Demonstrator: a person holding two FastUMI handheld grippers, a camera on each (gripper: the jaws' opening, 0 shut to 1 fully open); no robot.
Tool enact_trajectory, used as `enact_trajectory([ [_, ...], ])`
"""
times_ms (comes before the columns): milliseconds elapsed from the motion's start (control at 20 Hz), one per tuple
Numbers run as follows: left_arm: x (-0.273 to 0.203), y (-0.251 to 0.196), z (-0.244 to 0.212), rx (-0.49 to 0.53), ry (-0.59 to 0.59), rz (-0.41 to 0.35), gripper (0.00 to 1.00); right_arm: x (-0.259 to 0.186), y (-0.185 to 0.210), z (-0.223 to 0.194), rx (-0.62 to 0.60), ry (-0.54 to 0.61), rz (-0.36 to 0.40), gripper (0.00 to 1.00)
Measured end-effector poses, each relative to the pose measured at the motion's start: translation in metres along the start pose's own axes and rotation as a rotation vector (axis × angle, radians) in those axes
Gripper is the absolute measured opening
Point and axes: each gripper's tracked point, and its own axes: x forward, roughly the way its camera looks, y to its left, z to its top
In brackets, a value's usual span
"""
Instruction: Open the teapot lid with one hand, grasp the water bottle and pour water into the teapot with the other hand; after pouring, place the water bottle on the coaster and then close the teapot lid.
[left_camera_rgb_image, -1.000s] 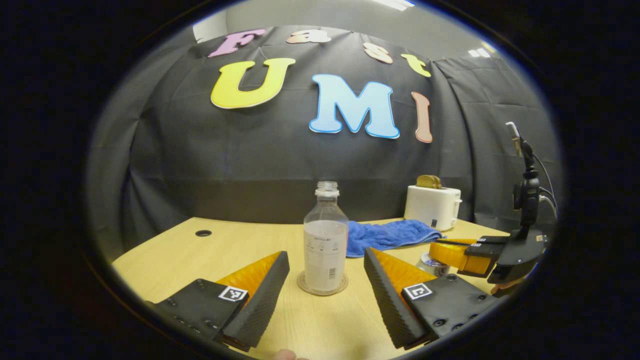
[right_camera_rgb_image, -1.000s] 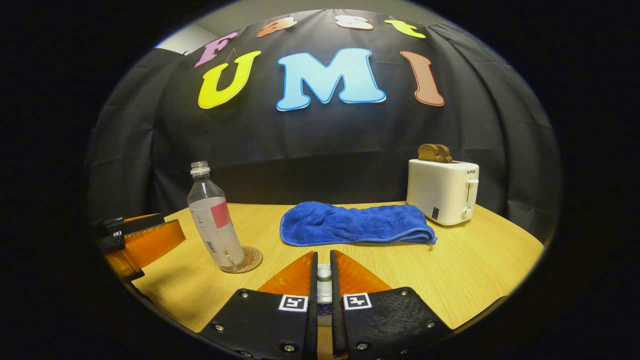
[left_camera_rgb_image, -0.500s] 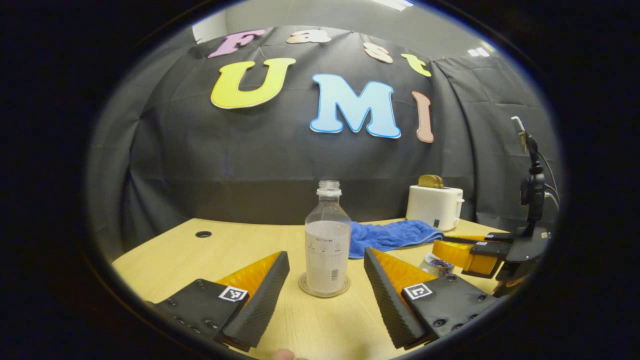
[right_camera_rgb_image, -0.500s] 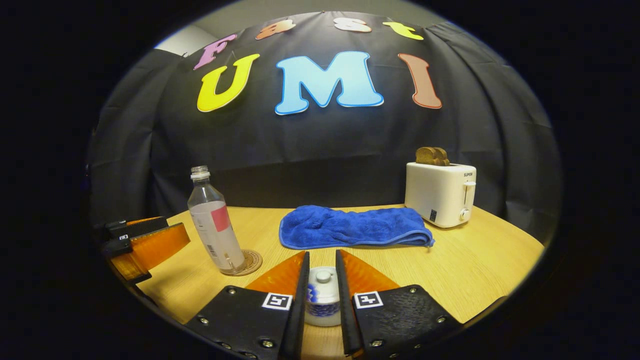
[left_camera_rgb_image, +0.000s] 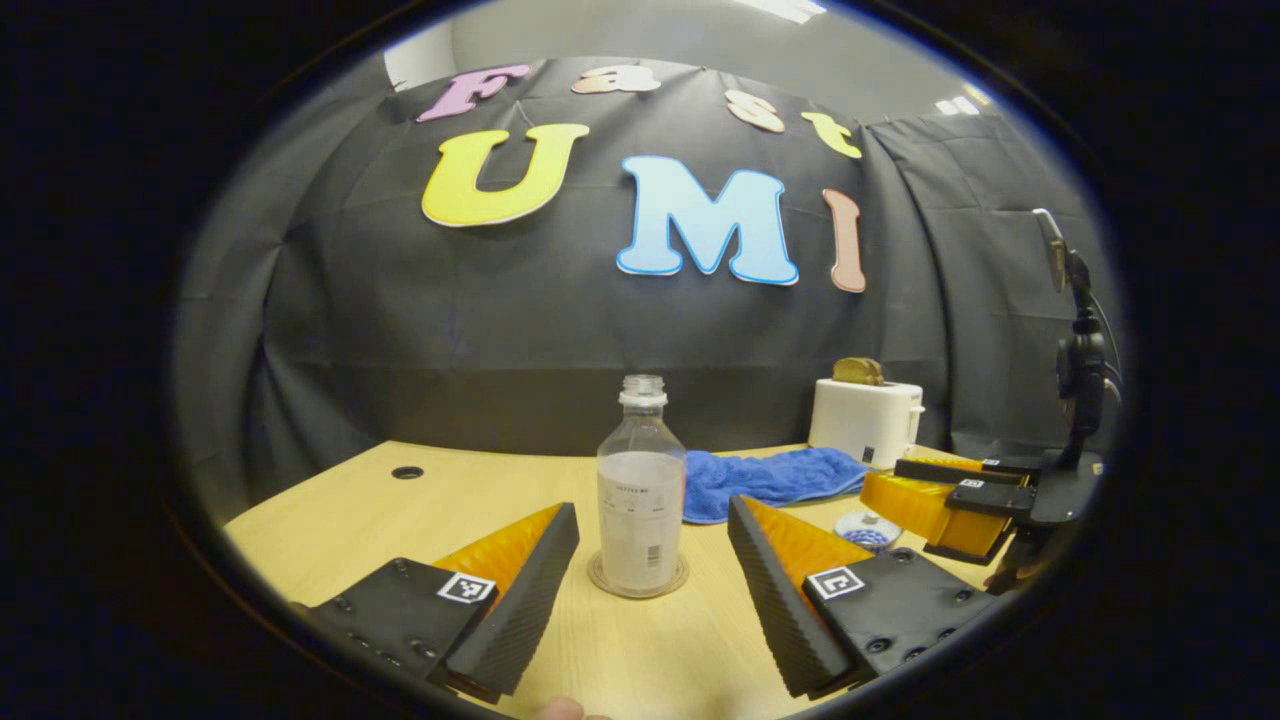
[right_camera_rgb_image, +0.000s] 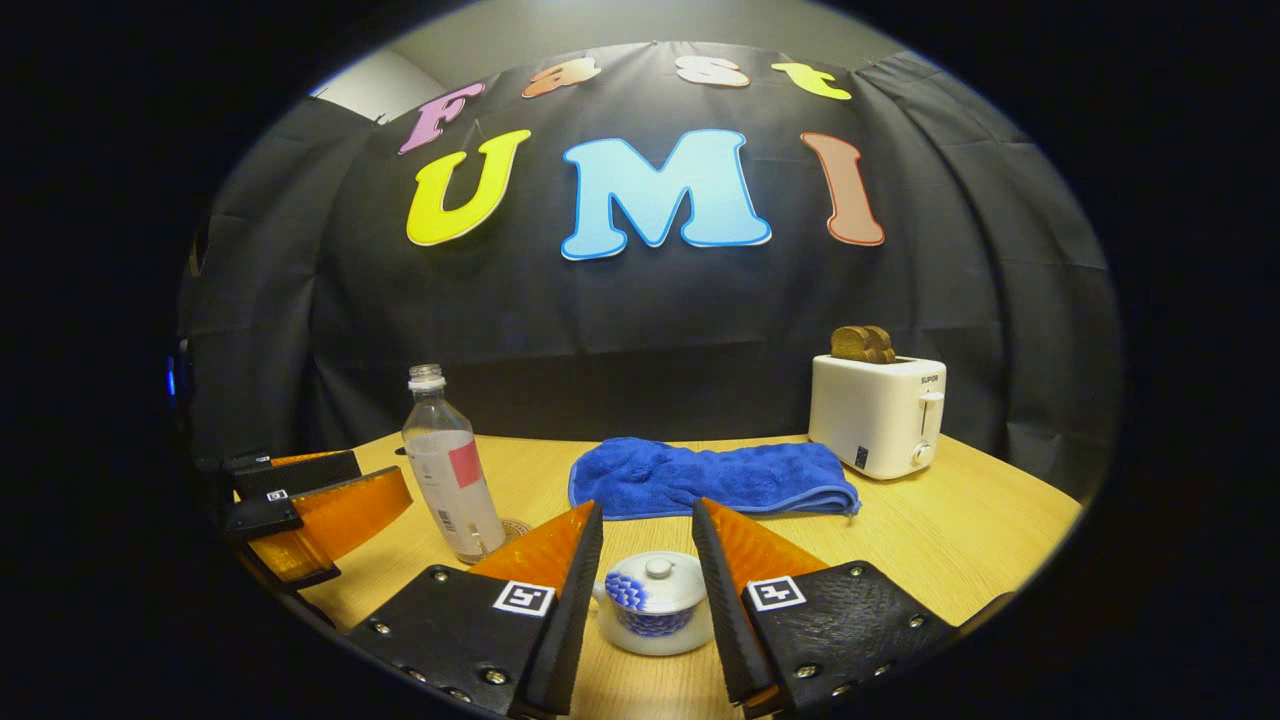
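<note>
A clear water bottle (left_camera_rgb_image: 640, 500), uncapped and partly full, stands upright on a round coaster (left_camera_rgb_image: 637, 580). My left gripper (left_camera_rgb_image: 652, 510) is open and sits short of the bottle, not touching it. The small white teapot (right_camera_rgb_image: 655, 605) with a blue pattern has its lid (right_camera_rgb_image: 650, 580) on. It stands between the spread fingers of my right gripper (right_camera_rgb_image: 647, 510), which is open and not touching it. From the right gripper view, the bottle (right_camera_rgb_image: 452, 470) stands at the left beside my left gripper (right_camera_rgb_image: 310, 505). My right gripper (left_camera_rgb_image: 950, 500) hovers by the teapot (left_camera_rgb_image: 868, 530).
A folded blue towel (right_camera_rgb_image: 710, 478) lies behind the teapot. A white toaster (right_camera_rgb_image: 878, 415) with bread in it stands at the back right. The wooden table (right_camera_rgb_image: 960, 540) has a cable hole (left_camera_rgb_image: 407, 472) at its far left. A camera mount (left_camera_rgb_image: 1078, 370) rises from the right gripper.
My right gripper was shut on the lid's knob, has opened wide and drawn back, leaving the lid on the teapot. The left gripper has barely shifted.
</note>
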Motion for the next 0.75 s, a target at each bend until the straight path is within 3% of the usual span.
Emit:
enact_trajectory([
  [400,-0.071,-0.003,0.032,-0.019,-0.06,0.057,1.0,-0.062,0.017,0.032,0.012,-0.095,0.017,0.55],
  [750,-0.132,0.0,0.04,-0.002,-0.096,0.104,1.0,-0.104,0.042,0.025,0.014,-0.098,0.058,0.55],
])
